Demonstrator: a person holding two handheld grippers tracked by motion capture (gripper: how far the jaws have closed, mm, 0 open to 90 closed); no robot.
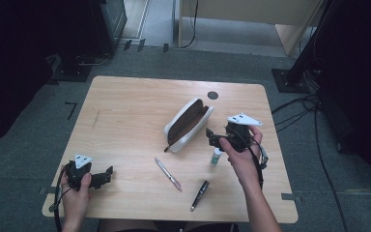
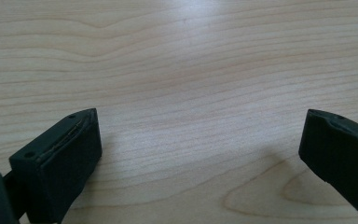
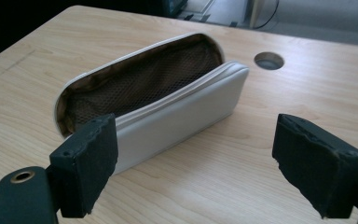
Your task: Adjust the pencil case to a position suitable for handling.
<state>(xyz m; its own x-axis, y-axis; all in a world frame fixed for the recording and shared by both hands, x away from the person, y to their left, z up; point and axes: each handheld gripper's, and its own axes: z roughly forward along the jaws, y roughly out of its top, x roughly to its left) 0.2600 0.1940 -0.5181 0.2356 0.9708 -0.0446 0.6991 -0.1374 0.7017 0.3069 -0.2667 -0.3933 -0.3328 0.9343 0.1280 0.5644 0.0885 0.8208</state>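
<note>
While the wooden table (image 1: 125,106) carries everything, a white pencil case (image 1: 188,124) is seen lying near its middle, unzipped, its brown mesh lining exposed and nothing made out inside; its long axis runs from near-left to far-right. The right gripper (image 1: 216,140) is held just beside it, jaws spread wide. The left gripper (image 1: 105,175) is rested near the front-left corner, jaws likewise parted. A silver pen (image 1: 168,174), a black pen (image 1: 199,195) and a small white tube (image 1: 216,156) are laid in front.

White pencil case (image 1: 188,124) unzipped, brown lining, mid-table; pens (image 1: 168,174) nearby.
</note>
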